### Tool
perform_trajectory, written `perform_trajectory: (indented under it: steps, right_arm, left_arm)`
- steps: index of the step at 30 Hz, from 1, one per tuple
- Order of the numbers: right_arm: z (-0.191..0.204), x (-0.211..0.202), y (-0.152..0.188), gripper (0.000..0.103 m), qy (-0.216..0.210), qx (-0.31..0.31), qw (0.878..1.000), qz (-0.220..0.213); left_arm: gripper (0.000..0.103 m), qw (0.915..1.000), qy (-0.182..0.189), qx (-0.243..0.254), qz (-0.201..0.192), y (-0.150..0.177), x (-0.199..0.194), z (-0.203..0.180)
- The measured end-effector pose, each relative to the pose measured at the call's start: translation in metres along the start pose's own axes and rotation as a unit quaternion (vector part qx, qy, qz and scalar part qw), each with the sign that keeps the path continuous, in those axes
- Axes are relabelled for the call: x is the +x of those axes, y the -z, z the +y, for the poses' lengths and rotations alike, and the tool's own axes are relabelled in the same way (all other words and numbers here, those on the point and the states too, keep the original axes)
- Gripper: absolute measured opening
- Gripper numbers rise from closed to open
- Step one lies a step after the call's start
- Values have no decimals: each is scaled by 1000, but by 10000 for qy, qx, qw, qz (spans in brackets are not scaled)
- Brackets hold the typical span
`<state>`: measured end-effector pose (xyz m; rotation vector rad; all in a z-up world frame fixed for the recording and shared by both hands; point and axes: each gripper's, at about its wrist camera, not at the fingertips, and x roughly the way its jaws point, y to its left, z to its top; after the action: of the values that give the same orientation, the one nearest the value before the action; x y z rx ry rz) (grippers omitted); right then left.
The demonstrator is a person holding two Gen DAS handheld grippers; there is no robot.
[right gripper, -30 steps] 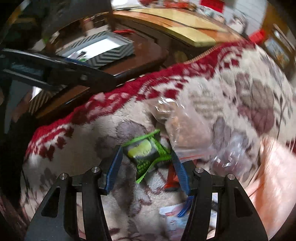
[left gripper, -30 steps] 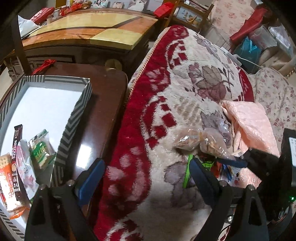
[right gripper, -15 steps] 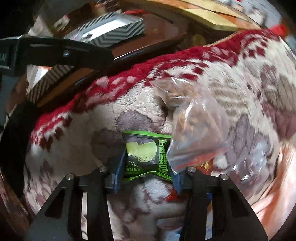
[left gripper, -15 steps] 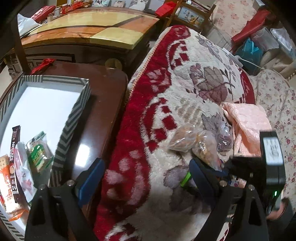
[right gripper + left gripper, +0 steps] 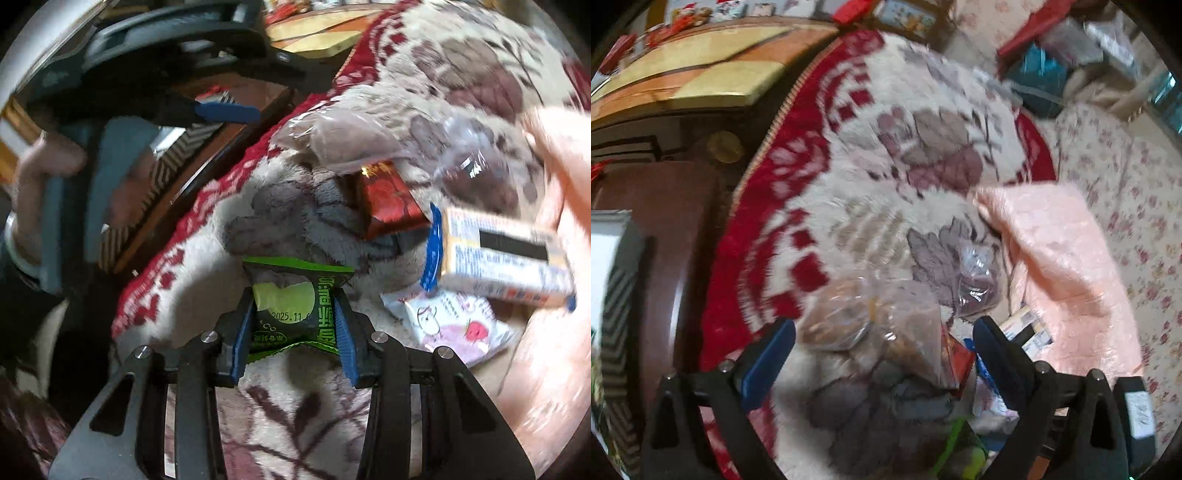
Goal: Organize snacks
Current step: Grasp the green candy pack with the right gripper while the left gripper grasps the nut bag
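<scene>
The right gripper (image 5: 293, 325) pinches the green packet (image 5: 293, 312) just above the blanket (image 5: 295, 424); the left gripper (image 5: 882, 341), fingers spread, hovers over the clear bags (image 5: 871, 321). The slick wrapper could slip out.

Your left-wrist view is smeared with motion blur, so the contents of the clear plastic snack bags (image 5: 871, 325) are unreadable. The zigzag-striped storage box (image 5: 613, 295) is cut off at the left edge. Your small green snack packet (image 5: 960, 458) is barely visible at the bottom edge.
</scene>
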<state>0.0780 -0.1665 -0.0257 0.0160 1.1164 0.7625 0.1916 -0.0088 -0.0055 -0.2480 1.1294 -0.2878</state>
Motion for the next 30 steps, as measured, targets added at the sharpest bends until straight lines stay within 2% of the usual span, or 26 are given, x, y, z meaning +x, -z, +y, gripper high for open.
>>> perform_trajectory:
  steps: [4,5,6,9,12,18,30]
  right_arm:
    - [0,6,-6,39,-10,-10,10000,15]
    - [0,7,-7,39,-18,-7,10000,6]
    - [0,8,-7,39,-39,7,10000,-10]
    - [-1,6,-6,39,-60,48,10000,-59]
    - [3,2,-6,39,8,13,9998,-193]
    - [18,-5,-13,39,83,-18,9986,-518]
    - [53,8,-25,39,106,-86,9985,-535]
  left_arm:
    - [97,9985,-159,197,494,0,36,-4]
    - [92,9981,-261,233,509,1,41,-3]
    - [79,9983,-298,200,464,1,41,0]
    - [57,9991,-148,-96,377,3,35,16]
    - [42,9994,-253,-77,211,10,22,24]
    - [39,9970,-736,3,-237,32,-20,28]
    - [39,9844,-1491,-172,-919,73,-99,58]
